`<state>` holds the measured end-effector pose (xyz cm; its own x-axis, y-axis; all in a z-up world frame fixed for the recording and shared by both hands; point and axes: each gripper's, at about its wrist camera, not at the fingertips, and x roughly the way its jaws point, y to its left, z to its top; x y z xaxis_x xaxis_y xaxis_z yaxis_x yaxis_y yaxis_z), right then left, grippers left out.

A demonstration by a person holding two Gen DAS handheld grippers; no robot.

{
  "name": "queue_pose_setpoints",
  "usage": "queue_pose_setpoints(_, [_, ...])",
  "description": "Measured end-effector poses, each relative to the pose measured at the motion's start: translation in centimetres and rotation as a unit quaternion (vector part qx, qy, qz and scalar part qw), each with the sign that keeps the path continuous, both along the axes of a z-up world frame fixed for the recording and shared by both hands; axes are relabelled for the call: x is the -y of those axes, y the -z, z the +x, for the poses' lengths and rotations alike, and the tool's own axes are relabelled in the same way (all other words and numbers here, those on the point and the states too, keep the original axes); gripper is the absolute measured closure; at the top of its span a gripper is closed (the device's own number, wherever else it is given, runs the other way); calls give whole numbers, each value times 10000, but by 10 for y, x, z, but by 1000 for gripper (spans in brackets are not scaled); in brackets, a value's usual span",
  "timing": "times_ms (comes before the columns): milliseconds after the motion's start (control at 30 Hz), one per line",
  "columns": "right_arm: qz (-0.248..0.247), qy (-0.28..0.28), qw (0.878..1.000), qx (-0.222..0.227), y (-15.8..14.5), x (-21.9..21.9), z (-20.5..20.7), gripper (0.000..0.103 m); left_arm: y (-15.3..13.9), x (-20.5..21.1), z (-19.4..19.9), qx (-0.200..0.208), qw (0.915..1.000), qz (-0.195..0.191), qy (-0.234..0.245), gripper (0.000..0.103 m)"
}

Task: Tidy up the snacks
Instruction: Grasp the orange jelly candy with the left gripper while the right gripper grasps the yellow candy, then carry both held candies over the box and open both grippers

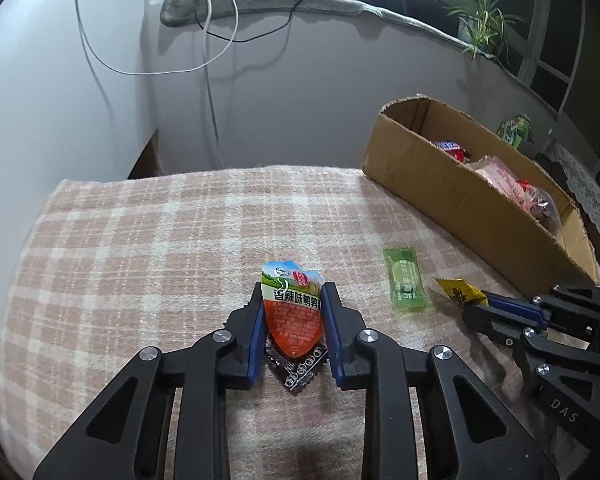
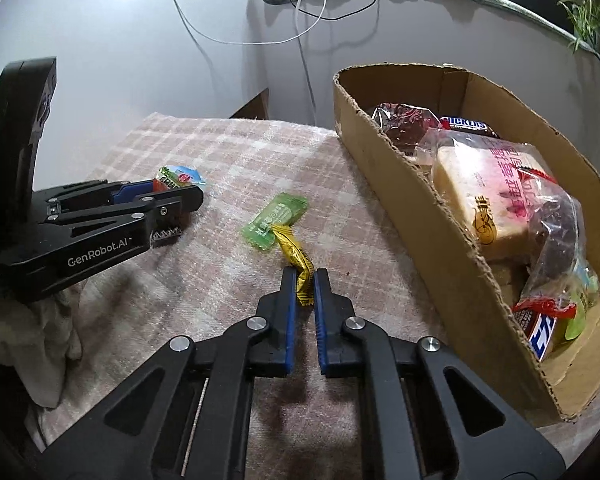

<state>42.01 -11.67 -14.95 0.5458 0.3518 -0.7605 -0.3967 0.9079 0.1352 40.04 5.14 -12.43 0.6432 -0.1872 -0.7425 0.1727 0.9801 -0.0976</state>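
Note:
My left gripper is shut on an orange, green and white snack pouch, its blue pads pressing both sides; a dark wrapper lies beneath on the plaid cloth. In the right wrist view the left gripper appears at the left, holding the same pouch. My right gripper is shut on a yellow candy wrapper, whose far end overlaps a green packet. The left wrist view shows that right gripper low at the right, the yellow wrapper and the green packet.
A cardboard box stands at the right, holding a bagged bread slice, a Snickers bar and other snacks. Cables hang down the wall behind. A potted plant sits on the windowsill. The cloth's left edge drops off.

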Motion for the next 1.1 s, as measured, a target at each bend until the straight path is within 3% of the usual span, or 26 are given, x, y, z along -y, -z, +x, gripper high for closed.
queue_pose_setpoints(200, [290,-35,9995,131,-16,9,-9,95,-9,-2,-5,115,9999,-88,-17,79])
queue_pose_setpoints(600, [616,125,9966,540,-63,55,-20,95,-63,24,-24,736,9961,-401,261,79])
queue_pose_setpoints(833, [548,439,9947,753,-80,99,-12,95,-85,63,-24,920,9927,-542,566,79])
queue_pose_setpoints(1100, [347,781,9932,789,-86,147,2,95,-90,112,-28,932,9881,-648,1037,79])
